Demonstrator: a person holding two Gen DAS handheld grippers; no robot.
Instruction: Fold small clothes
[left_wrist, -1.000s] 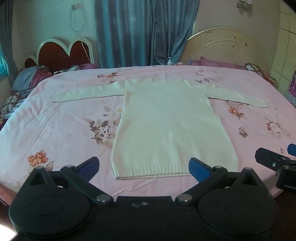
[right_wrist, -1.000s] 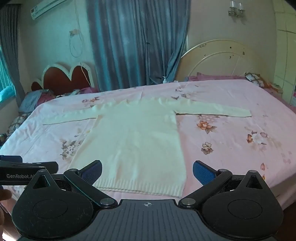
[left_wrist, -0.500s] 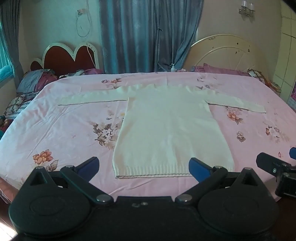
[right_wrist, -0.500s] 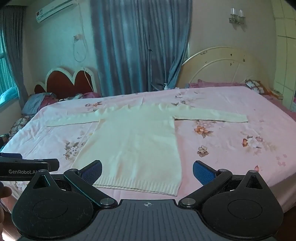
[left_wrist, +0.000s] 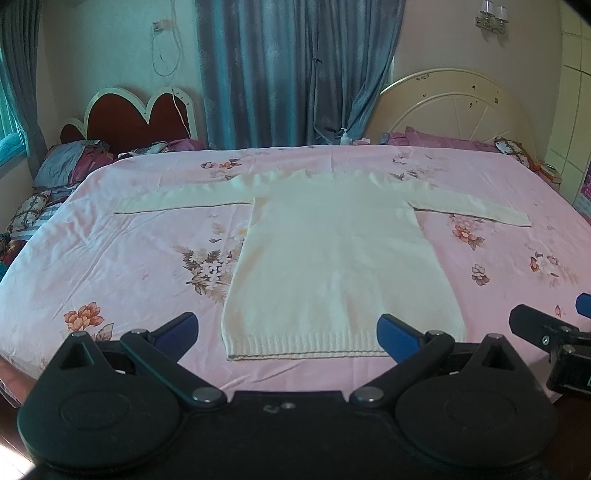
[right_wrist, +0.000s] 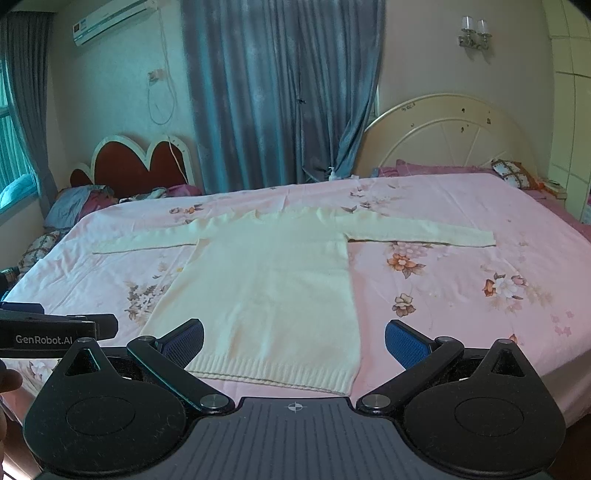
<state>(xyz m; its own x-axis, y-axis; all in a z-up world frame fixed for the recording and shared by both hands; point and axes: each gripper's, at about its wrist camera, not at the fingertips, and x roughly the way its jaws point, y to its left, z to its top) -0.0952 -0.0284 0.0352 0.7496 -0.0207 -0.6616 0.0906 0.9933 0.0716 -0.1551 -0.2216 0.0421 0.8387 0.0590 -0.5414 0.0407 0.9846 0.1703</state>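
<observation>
A cream knit sweater (left_wrist: 336, 266) lies flat on the pink floral bed sheet (left_wrist: 129, 266), both sleeves spread out sideways and the ribbed hem toward me. It also shows in the right wrist view (right_wrist: 269, 291). My left gripper (left_wrist: 286, 332) is open and empty, hovering just short of the hem. My right gripper (right_wrist: 293, 341) is open and empty, also just before the hem, toward its right corner. Each gripper shows at the edge of the other's view.
The bed's near edge runs just under both grippers. Pillows (left_wrist: 70, 162) and a red heart-shaped headboard (left_wrist: 140, 122) stand at the far left, a cream headboard (left_wrist: 454, 107) at the far right, blue curtains (left_wrist: 295, 70) behind. A small bottle (left_wrist: 344, 137) sits at the far edge.
Both grippers have tilted upward and drawn back slightly, so the sweater sits lower in view and more of the wall shows. The sweater has not moved. Both stay open.
</observation>
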